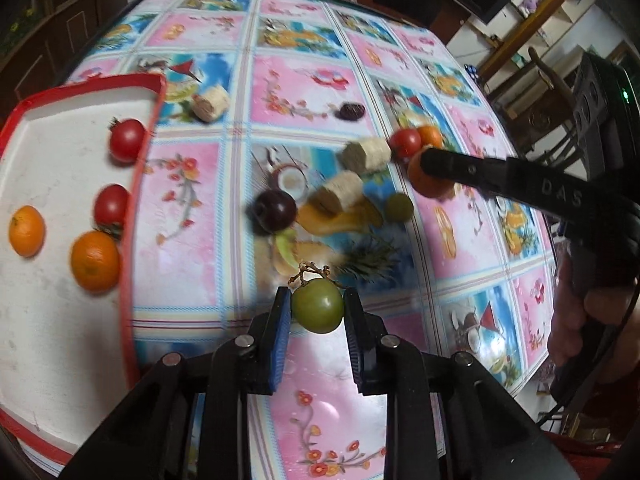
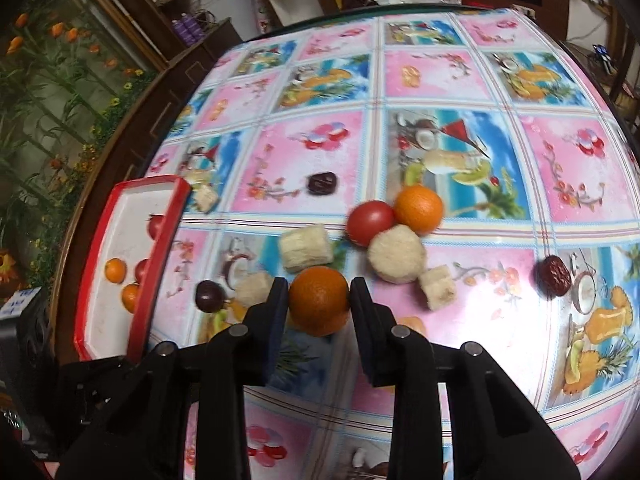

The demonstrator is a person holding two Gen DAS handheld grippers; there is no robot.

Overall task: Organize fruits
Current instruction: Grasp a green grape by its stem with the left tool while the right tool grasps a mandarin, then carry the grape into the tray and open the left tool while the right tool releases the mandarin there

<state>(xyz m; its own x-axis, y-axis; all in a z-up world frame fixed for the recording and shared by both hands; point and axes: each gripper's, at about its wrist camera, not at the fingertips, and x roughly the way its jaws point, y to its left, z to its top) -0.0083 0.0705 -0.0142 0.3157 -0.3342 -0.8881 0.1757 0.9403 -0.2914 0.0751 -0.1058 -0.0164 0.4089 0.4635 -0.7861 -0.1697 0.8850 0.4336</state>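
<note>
The task is sitting partway done: in the left wrist view the red-rimmed tray (image 1: 144,152) at the left of the frame is already holding two red tomatoes (image 1: 126,140) and two oranges (image 1: 95,261), while a dark plum (image 1: 275,209), a small green fruit (image 1: 399,207), another tomato and orange, dried dates and several pale cut chunks (image 1: 366,155) are still lying loose on the patterned tablecloth (image 1: 304,92). The left gripper (image 1: 318,309), at lower centre, is clamping a green tomato (image 1: 318,310) between its blue pads, its stem end pointing toward the top of the frame. In the right wrist view the right gripper (image 2: 319,306) is pinching an orange (image 2: 319,306) at lower centre, jaws against both its sides; it is round, so no long axis is showing. Both fruits seem to be lifting clear, judging by the blur, with the tray well apart to the left.
</note>
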